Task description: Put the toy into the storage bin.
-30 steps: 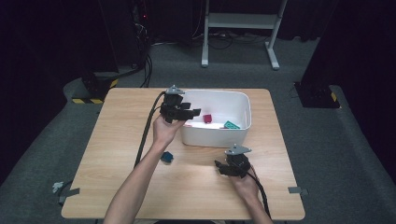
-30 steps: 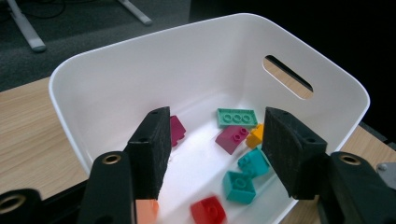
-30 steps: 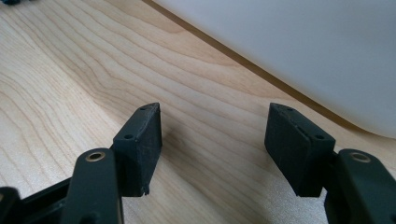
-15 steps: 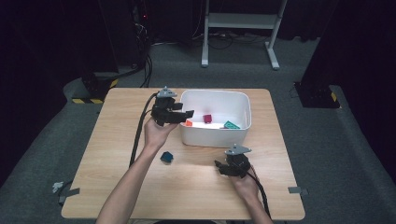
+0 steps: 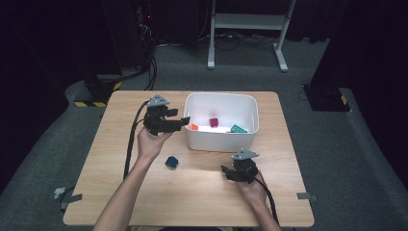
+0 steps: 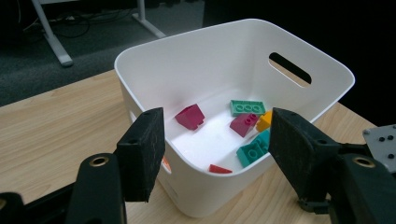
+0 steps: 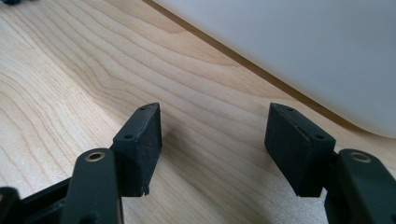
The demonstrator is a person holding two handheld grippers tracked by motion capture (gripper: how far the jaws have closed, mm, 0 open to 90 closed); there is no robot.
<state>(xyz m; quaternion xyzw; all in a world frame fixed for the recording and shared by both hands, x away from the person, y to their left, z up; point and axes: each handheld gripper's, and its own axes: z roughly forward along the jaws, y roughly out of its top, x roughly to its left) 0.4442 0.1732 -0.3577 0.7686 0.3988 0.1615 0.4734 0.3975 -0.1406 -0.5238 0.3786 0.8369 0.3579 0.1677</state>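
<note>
The left gripper (image 5: 179, 122), held at the left of centre in the high view, hangs just outside the left wall of the white bin (image 5: 255, 115), its jaws spread with nothing between them; they have just been opening. Along those jaws, the left gripper view looks into the bin at the bricks on its floor: a dark red sloped brick (image 6: 190, 116), a green flat brick (image 6: 247, 107), a magenta brick (image 6: 243, 123), an orange brick (image 6: 264, 120), a teal brick (image 6: 254, 148) and a small red piece (image 6: 219, 169) near the front wall. One dark blue brick (image 5: 171, 161) lies on the wooden table (image 5: 96, 159) below the left hand, well apart from the bin. At the lower right, the right gripper (image 5: 230, 173) rests low over the table just in front of the bin, its jaws likewise spread and empty. The work appears to be sorting bricks into the bin, with a drop just finished. The next move would call for the left gripper to swing down to the blue brick, straddle it and close before lifting it over the rim.
</note>
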